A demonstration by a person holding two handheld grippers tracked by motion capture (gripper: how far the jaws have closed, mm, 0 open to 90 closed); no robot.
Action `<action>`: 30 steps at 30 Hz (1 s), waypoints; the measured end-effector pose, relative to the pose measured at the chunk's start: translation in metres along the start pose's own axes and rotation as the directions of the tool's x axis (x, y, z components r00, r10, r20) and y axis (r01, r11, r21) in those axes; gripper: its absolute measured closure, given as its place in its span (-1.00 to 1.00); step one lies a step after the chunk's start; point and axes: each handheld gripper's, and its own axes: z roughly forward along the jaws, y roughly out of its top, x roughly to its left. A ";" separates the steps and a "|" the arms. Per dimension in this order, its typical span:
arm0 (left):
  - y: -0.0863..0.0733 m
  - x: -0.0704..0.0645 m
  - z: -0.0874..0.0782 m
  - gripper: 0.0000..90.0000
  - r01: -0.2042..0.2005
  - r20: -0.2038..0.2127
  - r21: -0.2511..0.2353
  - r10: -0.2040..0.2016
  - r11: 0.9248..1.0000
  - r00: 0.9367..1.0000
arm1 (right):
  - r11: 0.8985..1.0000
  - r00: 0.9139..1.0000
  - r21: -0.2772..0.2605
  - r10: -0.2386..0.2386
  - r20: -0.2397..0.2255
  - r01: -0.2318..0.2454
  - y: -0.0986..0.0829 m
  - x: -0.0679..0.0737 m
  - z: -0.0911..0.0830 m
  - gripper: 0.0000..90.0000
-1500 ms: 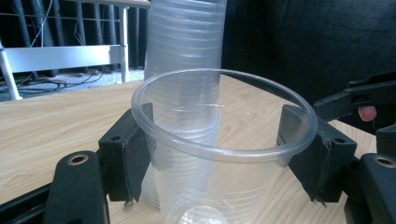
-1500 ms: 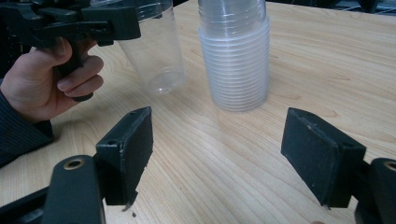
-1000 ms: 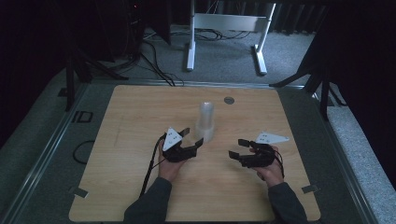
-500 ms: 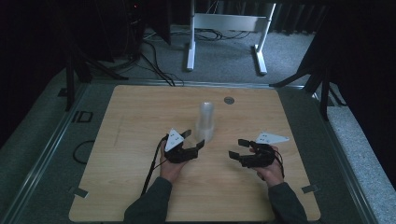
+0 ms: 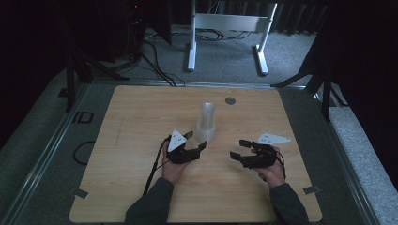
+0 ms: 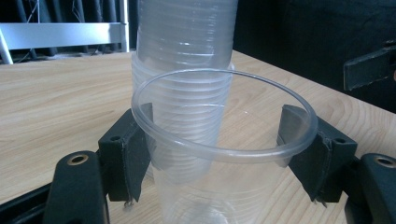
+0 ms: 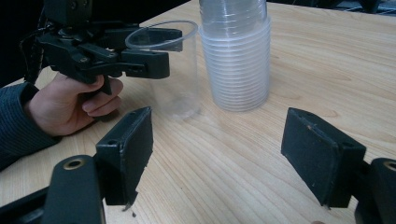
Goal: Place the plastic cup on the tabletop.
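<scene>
A tall stack of clear plastic cups (image 5: 207,121) stands upright mid-table; the same stack (image 7: 240,60) rises ahead in the right gripper view. A single clear cup (image 6: 219,196) stands on the wood right beside it. My left gripper (image 6: 219,154) is shut on this cup, with a pad against each side just under the rim. From across the table the left gripper (image 7: 170,49) and its cup (image 7: 175,79) sit left of the stack. My right gripper (image 7: 219,154) is open and holds nothing, a short way before the stack. From above, the left gripper (image 5: 196,139) and right gripper (image 5: 238,148) flank the stack's near side.
The wooden table (image 5: 141,140) has a small grey round disc (image 5: 230,100) near its far edge. A white metal stand (image 5: 225,23) and cables (image 5: 155,61) lie on the floor beyond. A metal rim (image 5: 56,140) frames the table.
My left gripper has edged slightly right, toward the stack. The right gripper has held still.
</scene>
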 end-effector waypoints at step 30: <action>-0.002 -0.005 0.002 -0.39 -0.040 -0.002 0.062 0.040 0.997 0.999 | 1.000 1.000 -0.001 0.002 0.000 -0.002 0.000 -0.001 0.000 -0.44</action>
